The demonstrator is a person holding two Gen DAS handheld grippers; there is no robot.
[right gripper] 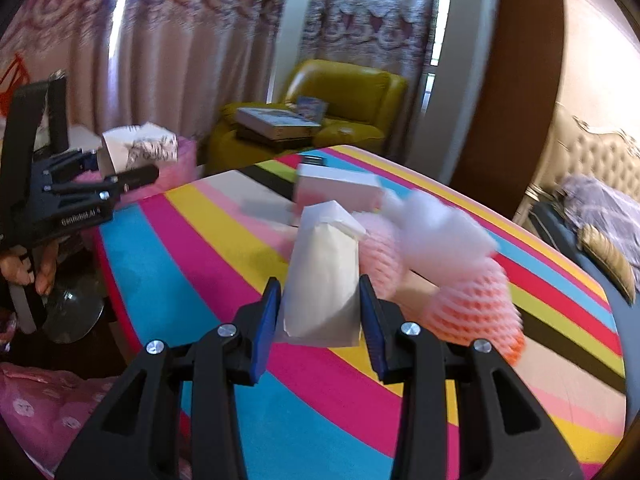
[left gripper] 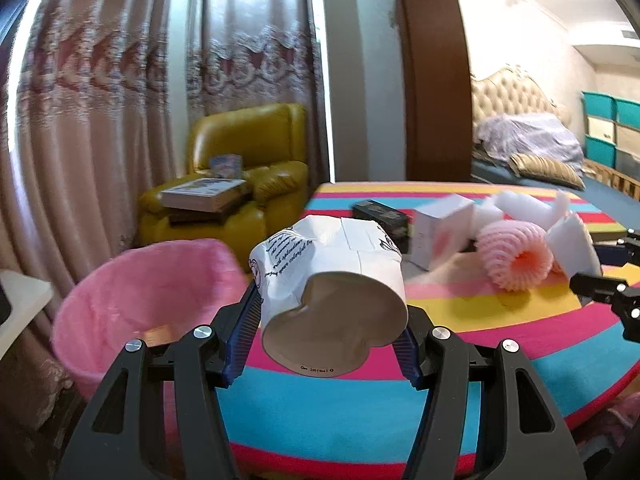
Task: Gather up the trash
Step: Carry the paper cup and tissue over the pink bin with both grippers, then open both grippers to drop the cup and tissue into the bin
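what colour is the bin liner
Pink; the bin shows best in the left wrist view.

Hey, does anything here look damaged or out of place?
Yes: the paper cup in the left gripper is crushed, its rim dented inward. Foam scraps and boxes lie scattered on the striped table.

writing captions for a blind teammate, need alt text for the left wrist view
The left gripper holds a crushed white paper cup between its blue jaws, base toward the camera, above the edge of a striped round table. A pink-lined trash bin stands just to the left, with foam fruit nets and small boxes farther back on the table.
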